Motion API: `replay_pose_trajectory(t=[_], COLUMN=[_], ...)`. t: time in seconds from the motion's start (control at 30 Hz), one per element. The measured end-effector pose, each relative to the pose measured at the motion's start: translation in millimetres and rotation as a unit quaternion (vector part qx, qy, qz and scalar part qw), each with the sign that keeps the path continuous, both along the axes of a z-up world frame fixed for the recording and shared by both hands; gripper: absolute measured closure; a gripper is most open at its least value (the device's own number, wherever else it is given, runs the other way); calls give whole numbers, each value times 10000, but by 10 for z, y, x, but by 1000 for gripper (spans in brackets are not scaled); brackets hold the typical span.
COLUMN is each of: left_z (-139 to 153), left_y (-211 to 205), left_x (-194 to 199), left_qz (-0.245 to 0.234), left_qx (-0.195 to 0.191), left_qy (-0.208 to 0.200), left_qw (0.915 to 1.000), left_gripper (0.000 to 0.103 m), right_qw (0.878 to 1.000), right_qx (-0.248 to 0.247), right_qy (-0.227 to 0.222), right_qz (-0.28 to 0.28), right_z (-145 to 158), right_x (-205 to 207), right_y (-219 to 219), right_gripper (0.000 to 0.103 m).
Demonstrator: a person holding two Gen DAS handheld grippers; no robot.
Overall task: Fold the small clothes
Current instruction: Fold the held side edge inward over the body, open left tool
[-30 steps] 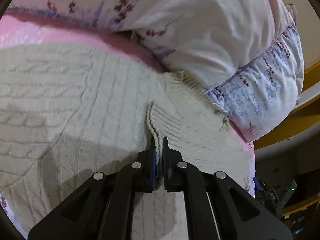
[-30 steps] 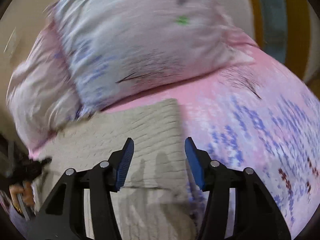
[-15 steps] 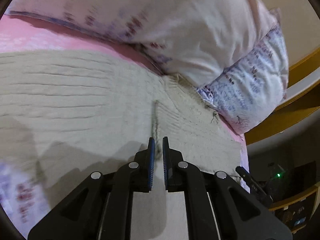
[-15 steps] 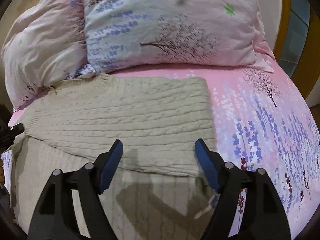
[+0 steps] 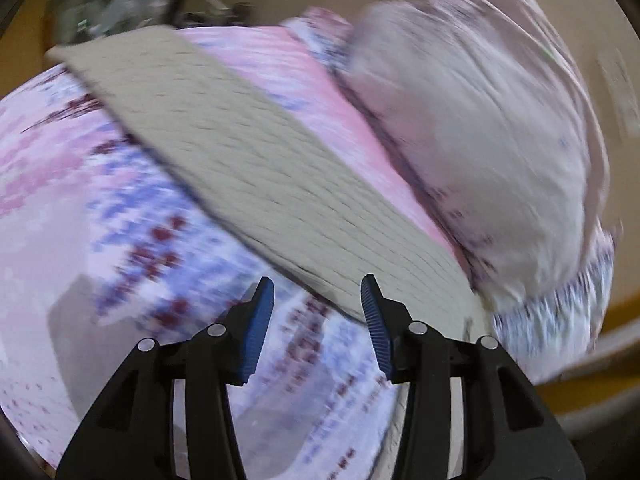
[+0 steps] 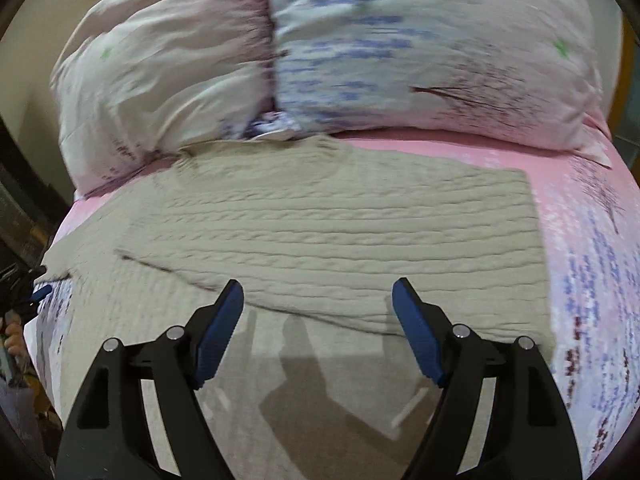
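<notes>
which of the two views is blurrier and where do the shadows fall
Left wrist view: heavy motion smear over the sweater and pillow; only the left tool is crisp. Right wrist view: milder blur, and the right tool casts its shadow on the sweater.

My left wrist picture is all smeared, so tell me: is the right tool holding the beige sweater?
Observer: No. The right tool is open above the sweater, with nothing between its pads.
Operator: Is the sweater folded at all?
Observer: Yes, one part lies folded over the rest. Its edge runs across just ahead of the right tool.
Operator: Where's the neckline?
Observer: At the far edge, just below where the two pillows meet.
</notes>
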State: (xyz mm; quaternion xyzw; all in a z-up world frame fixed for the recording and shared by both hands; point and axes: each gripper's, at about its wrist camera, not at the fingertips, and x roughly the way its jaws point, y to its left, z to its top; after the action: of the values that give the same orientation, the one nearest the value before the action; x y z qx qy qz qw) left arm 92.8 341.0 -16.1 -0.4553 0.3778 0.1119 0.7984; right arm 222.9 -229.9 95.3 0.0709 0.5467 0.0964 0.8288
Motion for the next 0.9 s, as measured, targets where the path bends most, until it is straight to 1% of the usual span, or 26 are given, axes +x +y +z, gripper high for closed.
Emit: replay_pose_trajectory(t=[0.1, 0.17, 0.23, 0.3, 0.37, 0.4, 0.47, 0.57, 0.63, 0.7, 0.77, 0.83, 0.9], left_z=[-50, -70, -90, -107, -104, -99, -46, 132, 265, 430, 602, 721, 822], left_y=[143, 233, 289, 346, 363, 344, 280, 122, -11, -229, -553, -863, -1253], left_x=[-2, 23, 58, 82, 115, 147, 188, 235, 300, 406, 527, 638, 783], left_qz=[386, 620, 803, 939, 939, 899, 819, 712, 547, 210, -229, -660, -1171], left_qx=[-309, -421, -450, -508, -417, -383, -290, -41, 42, 164, 385, 557, 754], left_qy=[-131, -160, -140, -144, -113, -151, -287, -591, -833, -1130, -1389, -1592, -1793], left_qw=[9987, 9971, 9957, 9942, 9946, 9951, 9958, 9957, 9950, 9932, 9893, 9835, 9739], left_gripper=[59, 59, 67, 72, 82, 91, 94, 95, 95, 95, 95, 95, 95], right_qw=[10000, 9999, 9999, 10000, 10000, 10000, 10000, 10000, 10000, 10000, 9999, 9998, 9998], right_qx=[9, -10, -30, -21, -25, -26, -27, 4, 35, 55, 65, 92, 108], right_qy=[24, 45, 51, 49, 51, 49, 51, 23, 8, -5, -11, -9, -9], right_qz=[93, 112, 97, 62, 32, 16, 0, -11, -35, -72, -125, -176, -188], right_z=[10, 12, 28, 42, 45, 50, 45, 39, 39, 36, 35, 31, 27], right_x=[-19, -32, -58, -81, -78, -82, -81, -79, -80, -79, -83, -78, -77], right_y=[72, 80, 69, 11, -32, -54, -81, -109, -132, -162, -183, -201, -213], right_gripper=[26, 26, 26, 26, 26, 26, 26, 26, 26, 26, 26, 26, 26])
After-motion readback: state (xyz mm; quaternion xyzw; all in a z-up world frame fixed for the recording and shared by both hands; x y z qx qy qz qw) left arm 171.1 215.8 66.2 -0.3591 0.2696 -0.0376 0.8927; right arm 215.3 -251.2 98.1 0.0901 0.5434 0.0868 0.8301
